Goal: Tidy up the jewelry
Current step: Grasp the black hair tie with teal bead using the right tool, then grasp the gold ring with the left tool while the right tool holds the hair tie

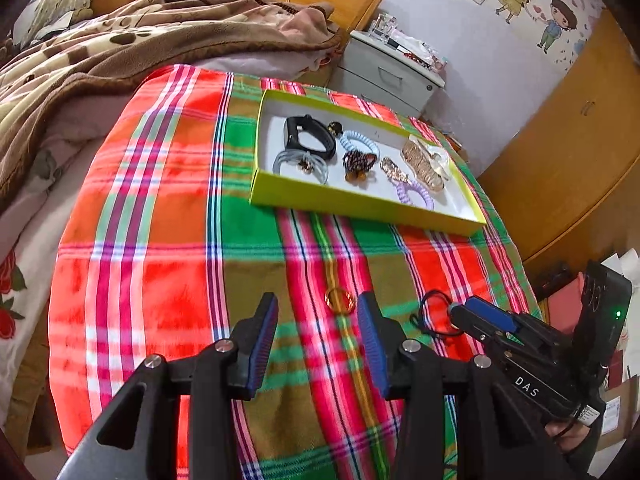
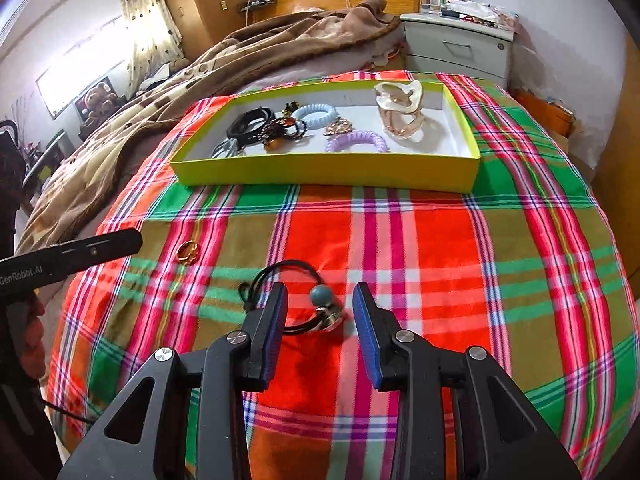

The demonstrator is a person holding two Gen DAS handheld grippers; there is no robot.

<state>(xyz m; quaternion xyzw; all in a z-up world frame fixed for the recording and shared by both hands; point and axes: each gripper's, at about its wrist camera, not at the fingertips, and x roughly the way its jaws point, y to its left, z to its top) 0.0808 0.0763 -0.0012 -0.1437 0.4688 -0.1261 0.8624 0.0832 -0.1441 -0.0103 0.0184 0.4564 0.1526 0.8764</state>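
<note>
Right wrist view: the right tongs [image 2: 320, 304] hang with their jaws parted and nothing held, both blue pads clear of the black hair tie [image 2: 288, 276] on the bed's plaid cloth [image 2: 440, 248]. The tie's teal bead [image 2: 321, 296] and a silvery charm [image 2: 332, 318] lie in the gap between the pads, a little ahead of the tips; the cord loop runs off to the left, partly behind the left pad, so its full outline is hidden. I judge the coming pinch depends on the bead staying centred between the pads.

The left wrist view shows the left tongs [image 1: 318, 312] also wide apart and empty. The gold ring [image 1: 340, 300] lies flat on the cloth just beyond the tips, nearer the right-hand pad than the middle, so the left hand is the closer one for it. Whether it is one ring or two overlapping is hard to make out.

The yellow-green tray [image 2: 320, 170] sits farther up the bed, well apart from both loose pieces, already holding a black band [image 1: 308, 142], coil ties and a clip. Its near wall hides part of its floor in the right view.
</note>
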